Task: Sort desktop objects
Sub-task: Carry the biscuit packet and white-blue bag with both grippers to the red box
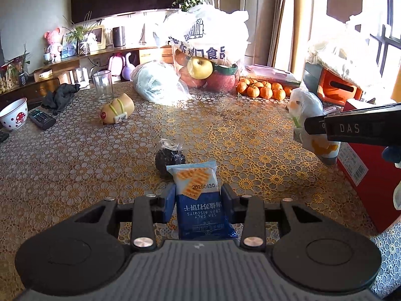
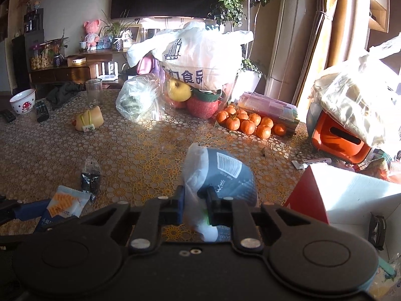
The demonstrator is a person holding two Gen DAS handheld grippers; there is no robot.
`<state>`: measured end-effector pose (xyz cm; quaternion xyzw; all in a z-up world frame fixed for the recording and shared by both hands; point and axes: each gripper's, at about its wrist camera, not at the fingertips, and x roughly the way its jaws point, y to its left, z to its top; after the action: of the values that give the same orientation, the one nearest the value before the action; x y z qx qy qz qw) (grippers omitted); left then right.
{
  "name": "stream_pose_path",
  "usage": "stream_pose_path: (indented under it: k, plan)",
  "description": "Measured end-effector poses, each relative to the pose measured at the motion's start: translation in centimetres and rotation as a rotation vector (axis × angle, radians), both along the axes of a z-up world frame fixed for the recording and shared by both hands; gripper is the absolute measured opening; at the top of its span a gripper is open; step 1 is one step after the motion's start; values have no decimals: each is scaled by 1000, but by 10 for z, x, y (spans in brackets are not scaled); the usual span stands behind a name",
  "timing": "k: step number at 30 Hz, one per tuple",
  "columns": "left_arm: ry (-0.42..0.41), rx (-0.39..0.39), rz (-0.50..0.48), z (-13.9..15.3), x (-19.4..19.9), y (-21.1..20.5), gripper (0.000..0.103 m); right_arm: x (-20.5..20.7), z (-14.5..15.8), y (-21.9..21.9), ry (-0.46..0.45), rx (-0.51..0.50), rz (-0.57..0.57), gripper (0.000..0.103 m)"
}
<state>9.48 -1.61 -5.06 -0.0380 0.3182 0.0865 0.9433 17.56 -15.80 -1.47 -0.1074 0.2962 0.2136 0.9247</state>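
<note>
Left wrist view: the left gripper (image 1: 198,198) is pinching a sea-salt biscuit packet (image 1: 200,195); the right gripper (image 2: 195,208) is pinching a bagged pouch (image 2: 218,175) beside the red-and-white box (image 2: 351,195). Keep both grips firm, lowering each item squarely inside.

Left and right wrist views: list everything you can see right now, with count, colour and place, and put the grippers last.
biscuit packet: one, blue and white, between the left gripper's fingers
snack pouch: one, grey-blue and white, between the right gripper's fingers
small black packet: one, table centre
red box: one, red outside, white inside, right near edge
tangerines: about ten, orange, far right of table
white shopping bag: one, over fruit at table's back
clear bag: one, greenish contents, left of the fruit
glass: one, clear, far left
toy: one, cream, lying before the glass
bowl: one, white with red mushroom, left edge
remote: one, black, beside the bowl
left gripper: shut on the biscuit packet
right gripper: shut on the snack pouch
</note>
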Motion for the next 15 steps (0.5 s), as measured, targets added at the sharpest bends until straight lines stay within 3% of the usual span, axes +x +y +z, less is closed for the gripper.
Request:
stream_pose_path:
  k: [15]
  plan:
    - [-43,0,-53,39,-18,-16,38,-39,34,-23,-12,97,7,16]
